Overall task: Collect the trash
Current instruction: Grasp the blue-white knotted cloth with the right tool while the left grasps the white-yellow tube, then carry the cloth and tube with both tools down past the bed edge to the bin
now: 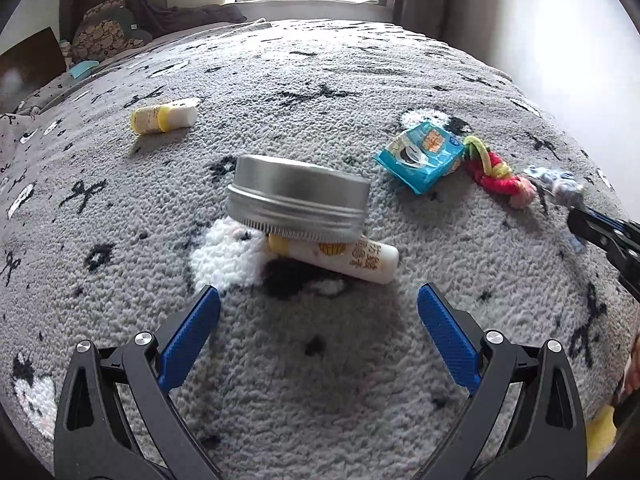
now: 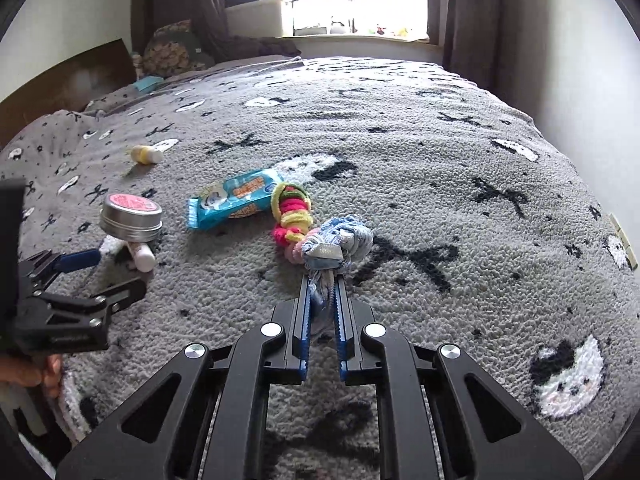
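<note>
On a grey fleecy blanket point(image 2: 460, 184) patterned with black bows and white cat faces, spread over a bed. Nearest the right gripper point(image 2: 322, 280), a crumpled blue-and-white wrapper point(image 2: 340, 240), pinched at its near end between jaws drawn almost together. Touching the wrapper's far side, a bundle of pink, yellow and green hair ties point(image 2: 290, 216); just beyond, a flat blue snack packet point(image 2: 234, 198). To the left, the left gripper point(image 1: 318, 300), jaws spread wide and holding nothing, low over the blanket, aimed at a round metal tin point(image 1: 298, 200) resting tilted on a white lip-balm tube point(image 1: 352, 258). Pink label on the tin lid in the right wrist view. Farther back left, a small yellow-and-white bottle point(image 1: 162, 118) lying on its side, well apart. Open blanket beyond and to the right, up to the wall; window and curtains behind the far edge.
</note>
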A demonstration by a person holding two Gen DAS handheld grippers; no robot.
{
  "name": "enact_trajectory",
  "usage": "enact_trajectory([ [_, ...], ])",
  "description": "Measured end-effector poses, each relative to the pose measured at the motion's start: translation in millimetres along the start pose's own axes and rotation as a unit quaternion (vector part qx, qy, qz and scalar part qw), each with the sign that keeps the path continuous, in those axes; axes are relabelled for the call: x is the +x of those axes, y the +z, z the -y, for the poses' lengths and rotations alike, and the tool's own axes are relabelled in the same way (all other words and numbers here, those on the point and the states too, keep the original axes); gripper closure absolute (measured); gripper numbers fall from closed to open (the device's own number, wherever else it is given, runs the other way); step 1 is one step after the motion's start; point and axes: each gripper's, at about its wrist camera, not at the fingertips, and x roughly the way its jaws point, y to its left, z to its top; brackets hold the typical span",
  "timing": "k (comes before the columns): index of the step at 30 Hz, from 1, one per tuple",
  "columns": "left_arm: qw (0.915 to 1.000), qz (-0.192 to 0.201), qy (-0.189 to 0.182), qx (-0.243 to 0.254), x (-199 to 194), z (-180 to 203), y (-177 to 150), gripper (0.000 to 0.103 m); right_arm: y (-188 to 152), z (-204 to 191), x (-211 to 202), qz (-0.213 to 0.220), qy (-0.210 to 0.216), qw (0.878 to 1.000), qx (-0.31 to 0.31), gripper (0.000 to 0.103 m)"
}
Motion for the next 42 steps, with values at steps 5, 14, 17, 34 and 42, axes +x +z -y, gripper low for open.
enact_trajectory([
  [5,0.9999,-0.004,0.009,0.004,13,2,13,0.011,-7,-4,-17,0.013,0.012,1.0,-0.012,0.092],
  [14,0.9997,-0.011,0.008,0.021,16,5,22,0.038,-18,-21,-40,0.025,0.028,0.999,-0.029,0.092],
  [17,0.9995,-0.014,0.009,0.028,9,6,15,0.038,-19,-25,-48,0.031,0.029,0.998,-0.034,0.092],
  [34,0.9999,0.006,-0.006,0.009,-68,-23,-73,0.039,-45,-71,-95,0.059,0.065,0.994,-0.062,0.092],
  [42,0.9996,0.022,-0.012,0.013,-103,-25,-117,0.039,-65,-90,-113,0.066,0.08,0.992,-0.069,0.092],
])
